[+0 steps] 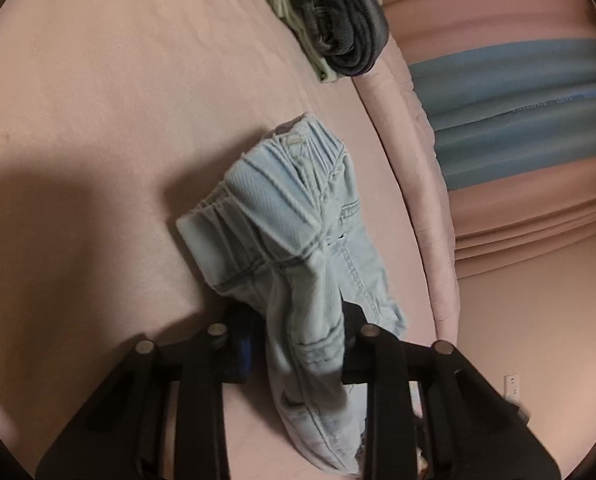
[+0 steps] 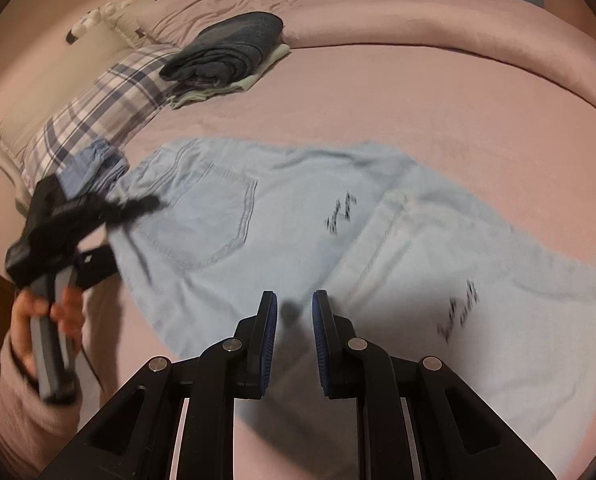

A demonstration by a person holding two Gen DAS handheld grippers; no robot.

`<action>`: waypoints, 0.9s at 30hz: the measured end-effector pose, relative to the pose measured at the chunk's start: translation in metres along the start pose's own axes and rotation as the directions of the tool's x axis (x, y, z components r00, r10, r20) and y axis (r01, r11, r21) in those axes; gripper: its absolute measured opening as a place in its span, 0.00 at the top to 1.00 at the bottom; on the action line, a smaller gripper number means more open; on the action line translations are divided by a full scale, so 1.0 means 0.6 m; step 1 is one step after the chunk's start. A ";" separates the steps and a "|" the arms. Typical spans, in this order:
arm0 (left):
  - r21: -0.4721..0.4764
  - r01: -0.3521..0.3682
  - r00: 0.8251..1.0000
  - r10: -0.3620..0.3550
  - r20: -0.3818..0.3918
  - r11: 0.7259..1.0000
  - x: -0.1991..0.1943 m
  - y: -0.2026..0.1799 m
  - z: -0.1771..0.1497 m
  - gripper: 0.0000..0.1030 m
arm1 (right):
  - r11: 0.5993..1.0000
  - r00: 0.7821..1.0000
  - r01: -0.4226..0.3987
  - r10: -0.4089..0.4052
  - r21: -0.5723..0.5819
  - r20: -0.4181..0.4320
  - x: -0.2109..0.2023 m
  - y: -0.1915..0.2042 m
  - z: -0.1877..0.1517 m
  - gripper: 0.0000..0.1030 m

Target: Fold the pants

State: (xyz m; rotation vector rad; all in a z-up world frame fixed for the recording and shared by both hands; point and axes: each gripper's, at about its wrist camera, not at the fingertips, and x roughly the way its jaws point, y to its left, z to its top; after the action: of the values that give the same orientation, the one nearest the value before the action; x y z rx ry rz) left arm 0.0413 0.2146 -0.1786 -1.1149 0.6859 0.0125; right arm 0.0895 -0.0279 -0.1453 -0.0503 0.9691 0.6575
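The left gripper [image 1: 298,344] has its jaws pinched on a bunched fold of the light blue denim pants [image 2: 282,208] at the waistband end, the cloth rising between the pads and spilling forward in the left wrist view. From the right wrist view those pants lie spread along the pink bedsheet [image 2: 417,92], long axis running from the waist at the left, where the person's hand [image 2: 46,320] works the left tool, out to the legs at the right, with one leg already doubled over the other near the right side. The right gripper [image 2: 294,312] hovers just above the middle of the denim, its blue pads [image 2: 270,332] drawn close with a narrow gap and nothing visible between them. So the right claw is the nearer one to the leg end, which lies off to its right. Far off near the plaid pillow [image 2: 98,112] sits a stack of folded dark and pale clothes [image 2: 226,56], well apart from the work. Judging by this, the waist end looks set to be carried across towards the legs.
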 end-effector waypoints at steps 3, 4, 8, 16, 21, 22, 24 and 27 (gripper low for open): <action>0.132 -0.021 0.999 0.018 0.030 0.991 -0.010 -0.031 -0.004 0.78 | 1.000 1.000 0.021 -0.021 -0.007 0.010 0.021 0.005 0.032 0.83; 0.198 -0.029 0.999 0.020 0.045 0.980 -0.014 -0.047 -0.008 0.78 | 0.999 0.999 0.034 -0.034 -0.007 0.019 0.029 0.007 0.045 0.83; 0.339 -0.012 0.997 -0.013 0.073 0.941 -0.021 -0.089 -0.014 0.79 | 0.993 0.994 0.111 -0.111 0.051 0.012 0.068 -0.005 0.090 0.83; 0.410 0.027 0.996 -0.058 0.063 0.911 -0.025 -0.116 -0.017 0.79 | 0.987 0.988 0.129 -0.120 0.095 -0.093 0.107 -0.026 0.101 0.83; 0.441 0.029 0.996 -0.063 0.061 0.897 -0.029 -0.128 -0.019 0.79 | 0.996 0.997 0.027 -0.021 0.086 -0.072 0.045 -0.003 0.049 0.83; 0.443 0.032 0.996 -0.064 0.060 0.896 -0.029 -0.133 -0.022 0.79 | 0.998 0.996 0.017 -0.011 0.068 -0.092 0.041 0.008 0.031 0.83; 0.456 0.033 0.997 -0.064 0.053 0.889 -0.027 -0.141 -0.027 0.79 | 0.999 0.988 0.017 -0.010 0.044 -0.155 0.051 0.020 0.001 0.83; 0.487 0.021 0.997 -0.055 0.055 0.873 -0.029 -0.154 -0.037 0.79 | 0.999 0.989 0.034 -0.029 0.028 -0.148 0.055 0.023 -0.016 0.83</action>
State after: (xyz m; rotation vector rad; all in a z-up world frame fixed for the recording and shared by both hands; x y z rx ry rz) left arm 0.0476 0.1589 -0.0994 -0.6367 0.5637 -0.1496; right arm 0.0876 -0.0033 -0.1729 -0.0885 1.1186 0.6160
